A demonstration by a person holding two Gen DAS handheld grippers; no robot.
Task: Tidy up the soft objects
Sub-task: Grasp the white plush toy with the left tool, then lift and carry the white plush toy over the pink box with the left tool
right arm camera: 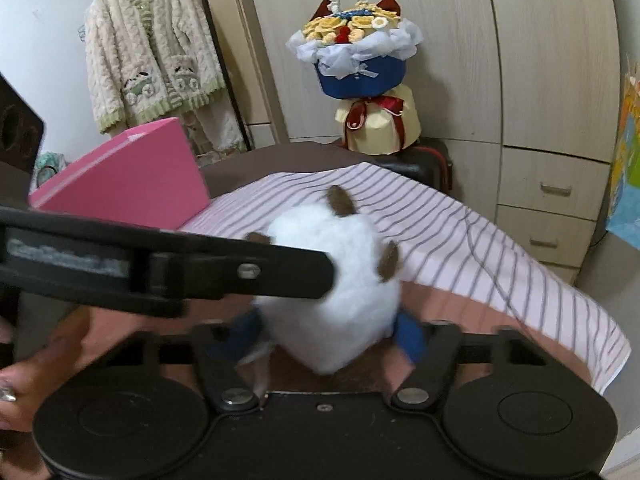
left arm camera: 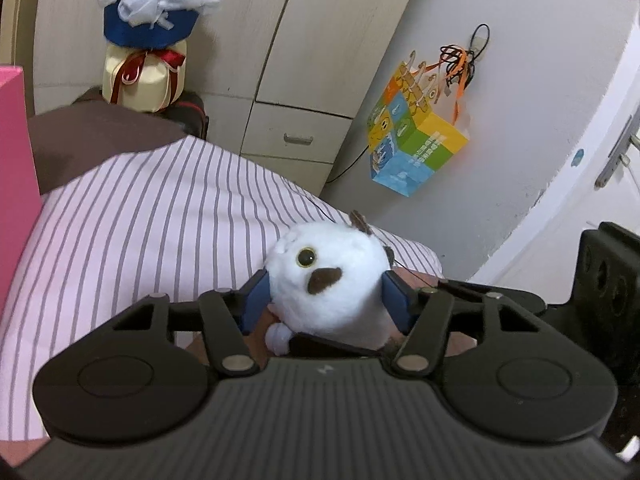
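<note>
Bed [right arm camera: 280, 156] — striped sheet [left arm camera: 152, 216], pink box [right arm camera: 132, 176], perhaps a bouquet [right arm camera: 360, 80].

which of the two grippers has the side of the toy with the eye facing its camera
The left gripper: its view shows the white plush toy's eye and brown patch. The right gripper sees only white fur and brown tufts.

White plush toy [left arm camera: 332, 280] (brown ears, nose patch) held above the striped bedding [left arm camera: 140, 220].

One white plush toy [left arm camera: 328, 280] was out there, one pink box [right arm camera: 132, 184], one striped cloth [left arm camera: 140, 220], one flower bouquet [right arm camera: 360, 76], one hanging cardigan [right arm camera: 148, 52], one colourful paper bag [left arm camera: 416, 136].
</note>
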